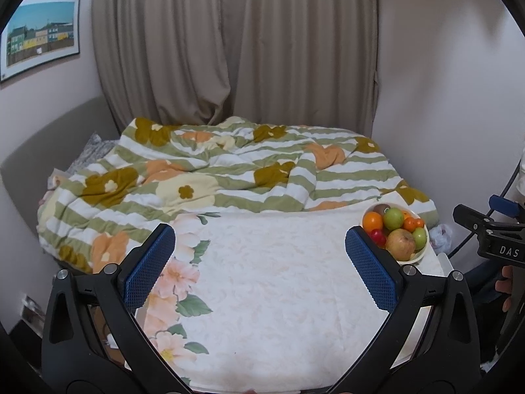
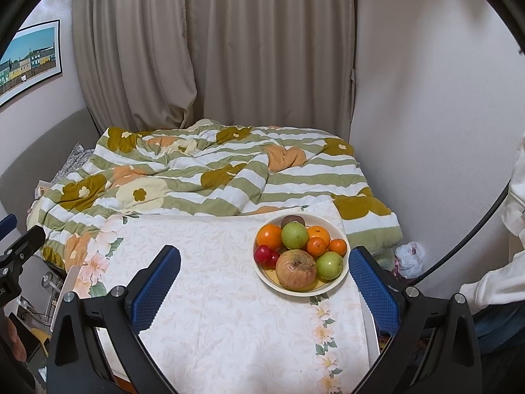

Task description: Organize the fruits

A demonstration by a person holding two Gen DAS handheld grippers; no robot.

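Note:
A cream bowl [image 2: 341, 274] full of fruit stands at the right end of a table with a white floral cloth [image 2: 213, 295]. It holds a large brownish apple [image 2: 296, 269], green apples [image 2: 294, 235], oranges [image 2: 269, 237], small red fruits [image 2: 262, 253] and a kiwi [image 2: 293, 220]. My right gripper [image 2: 264, 285] is open and empty, above the table just in front of the bowl. My left gripper [image 1: 259, 266] is open and empty over the middle of the cloth; the bowl [image 1: 418, 257] lies to its right, behind the right finger [image 1: 370, 269].
A bed with a green-striped flowered quilt [image 2: 213, 177] lies right behind the table. Beige curtains [image 2: 229, 49] hang at the back. A plastic bag [image 2: 408, 259] sits on the floor at the right. The person's white sleeve [image 2: 492, 289] is at the right edge.

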